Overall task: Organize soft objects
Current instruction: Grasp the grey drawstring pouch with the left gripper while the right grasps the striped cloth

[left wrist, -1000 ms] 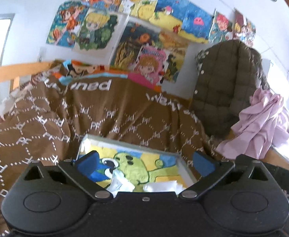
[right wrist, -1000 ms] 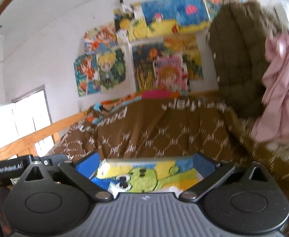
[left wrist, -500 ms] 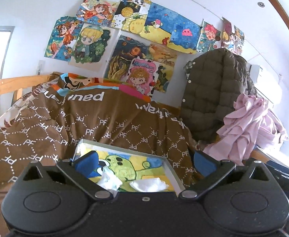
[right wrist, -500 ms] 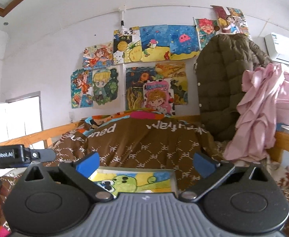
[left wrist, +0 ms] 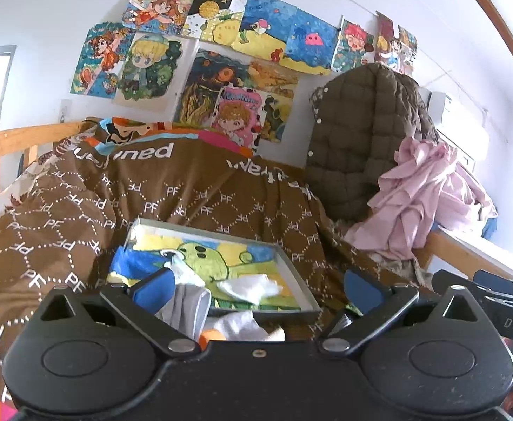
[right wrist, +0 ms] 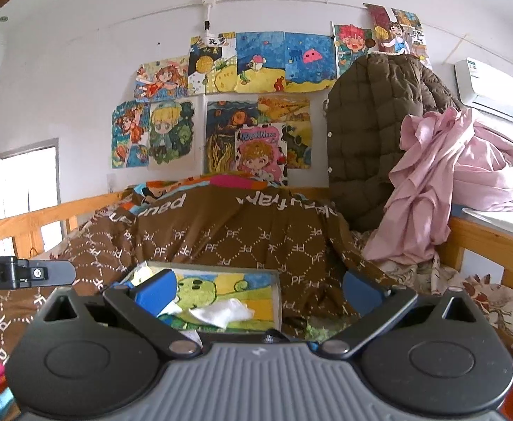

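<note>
Both tools have their jaws spread wide and clasp nothing. Seen from its own camera, the left gripper shows blue-padded fingers far apart, the left pad lying just in front of a grey-and-white piece of cloth that sits at the near edge of the shallow grey tray with a green cartoon picture on its floor; whether the pad actually touches that cloth cannot be told. A crumpled white cloth lies inside the tray between the fingers, clear of both pads, and another white soft item sits just outside the tray's near rim, with a bit of orange beside it. The right gripper is likewise released, its blue pads wide apart with the same tray and the crumpled white cloth lying between them (nothing pinched). The tray rests on a brown blanket printed with white "PF" lettering spread over a wooden-railed bed. Behind it a dark olive quilted jacket and a bunched pink fabric hang at the right, beneath a wall of colourful cartoon drawings, with a white air conditioner at the far right.
</note>
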Available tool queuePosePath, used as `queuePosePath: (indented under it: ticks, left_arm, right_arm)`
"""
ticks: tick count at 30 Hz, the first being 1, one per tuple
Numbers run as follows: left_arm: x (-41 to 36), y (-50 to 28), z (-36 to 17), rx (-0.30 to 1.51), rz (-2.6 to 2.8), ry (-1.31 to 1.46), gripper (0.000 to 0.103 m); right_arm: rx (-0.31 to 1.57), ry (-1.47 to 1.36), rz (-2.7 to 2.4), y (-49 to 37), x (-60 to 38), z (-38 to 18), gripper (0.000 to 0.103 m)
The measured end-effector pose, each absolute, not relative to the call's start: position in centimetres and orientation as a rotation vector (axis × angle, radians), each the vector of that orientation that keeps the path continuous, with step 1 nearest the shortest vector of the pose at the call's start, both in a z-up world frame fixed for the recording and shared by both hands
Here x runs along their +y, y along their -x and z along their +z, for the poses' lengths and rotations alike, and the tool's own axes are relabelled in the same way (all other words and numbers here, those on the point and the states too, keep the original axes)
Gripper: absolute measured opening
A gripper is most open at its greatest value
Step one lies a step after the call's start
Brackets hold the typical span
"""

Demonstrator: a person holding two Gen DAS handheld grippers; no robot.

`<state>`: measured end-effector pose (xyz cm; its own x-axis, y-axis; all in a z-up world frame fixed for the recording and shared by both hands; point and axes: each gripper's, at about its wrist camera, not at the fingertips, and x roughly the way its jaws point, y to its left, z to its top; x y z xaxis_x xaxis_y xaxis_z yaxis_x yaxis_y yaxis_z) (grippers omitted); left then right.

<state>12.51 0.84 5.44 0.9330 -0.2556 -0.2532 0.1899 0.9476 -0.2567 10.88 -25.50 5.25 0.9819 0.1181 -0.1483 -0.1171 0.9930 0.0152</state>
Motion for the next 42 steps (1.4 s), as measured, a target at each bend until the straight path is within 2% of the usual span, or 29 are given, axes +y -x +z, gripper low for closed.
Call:
queuePosePath:
  ticks: [21, 42]
  left_arm:
    - [-0.3, -8.2, 2.1, 0.434, -0.227, 0.218, 0.102]
    - [-1.4, -10.2, -1.1, 0.623, -0.187, 0.166, 0.102]
  right_arm:
    - [0.274, 0.088, 0.098, -7.5, -24.4, 2.7, 0.103]
    - [0.414, 0.211, 0.109, -9.5, -22.4, 0.5, 0.103]
